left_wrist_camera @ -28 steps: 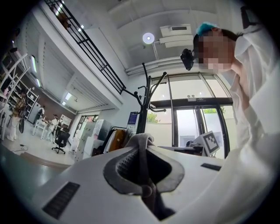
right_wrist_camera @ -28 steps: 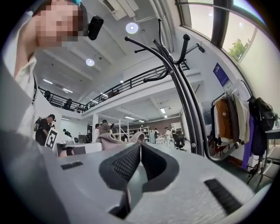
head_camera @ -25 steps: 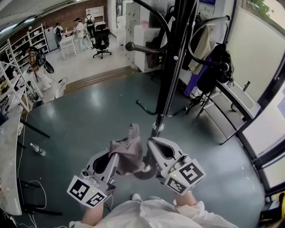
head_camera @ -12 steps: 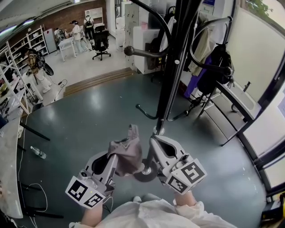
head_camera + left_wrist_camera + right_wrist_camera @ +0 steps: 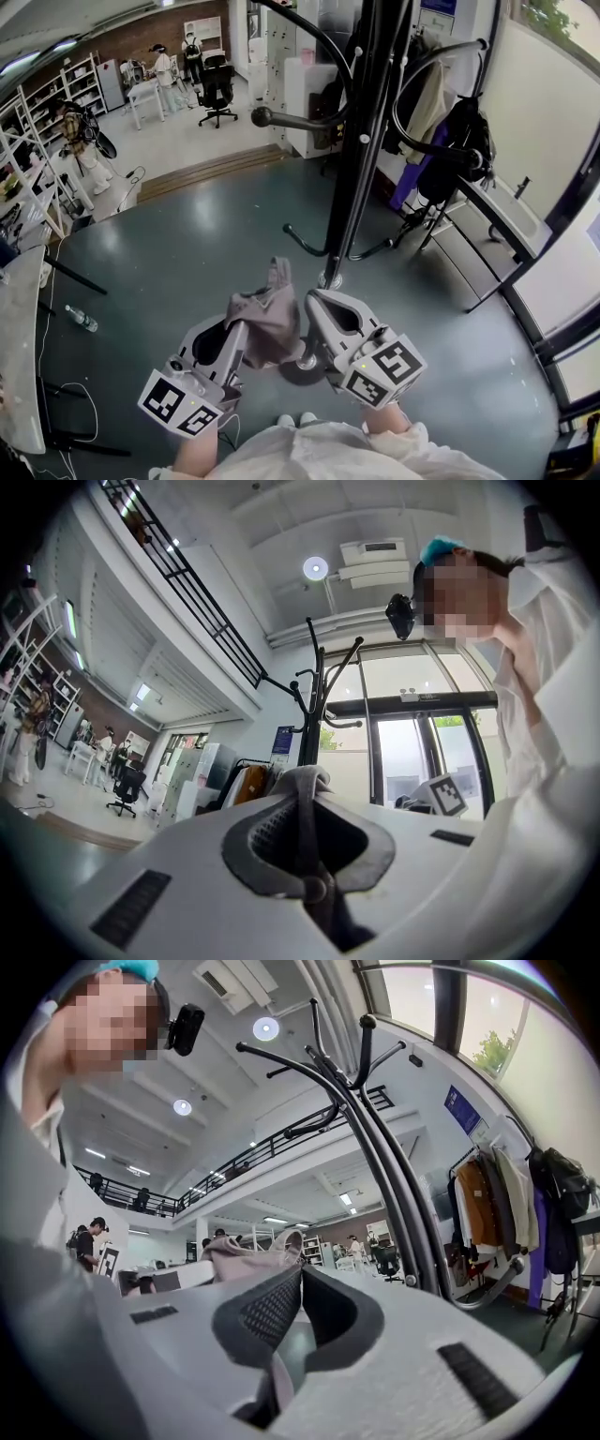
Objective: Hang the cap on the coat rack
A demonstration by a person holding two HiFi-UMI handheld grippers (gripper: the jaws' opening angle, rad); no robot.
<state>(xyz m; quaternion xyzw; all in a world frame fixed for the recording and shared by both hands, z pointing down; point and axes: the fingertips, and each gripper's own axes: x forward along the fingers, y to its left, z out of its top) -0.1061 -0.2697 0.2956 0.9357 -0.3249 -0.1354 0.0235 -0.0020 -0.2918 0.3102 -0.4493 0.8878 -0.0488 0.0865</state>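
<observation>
So the cap (image 5: 267, 314), a brownish-grey one, is pinched by the left gripper (image 5: 239, 333). In the left gripper view the fabric is seen running right between the closed jaws and bunching up over their tips. The right gripper (image 5: 316, 305) is parked just beside it, on the side toward the pole. Its jaws are seen pressed together at the tips in the right gripper view, with the cap showing just past the jaw on that view's left. Whether an edge of the cap is caught there can't be made out.

The cap is held up in the air over the grey-green floor (image 5: 187, 244), right in front of the black coat rack (image 5: 361, 141) and low by its pole. None of the hooks are touched by it. The ball-tipped hook (image 5: 261, 116) is seen well apart from it in the head view. A dark bag (image 5: 459, 141) and some clothes are hung further back, and a water bottle (image 5: 80, 317) is lying on the floor off to the left.
</observation>
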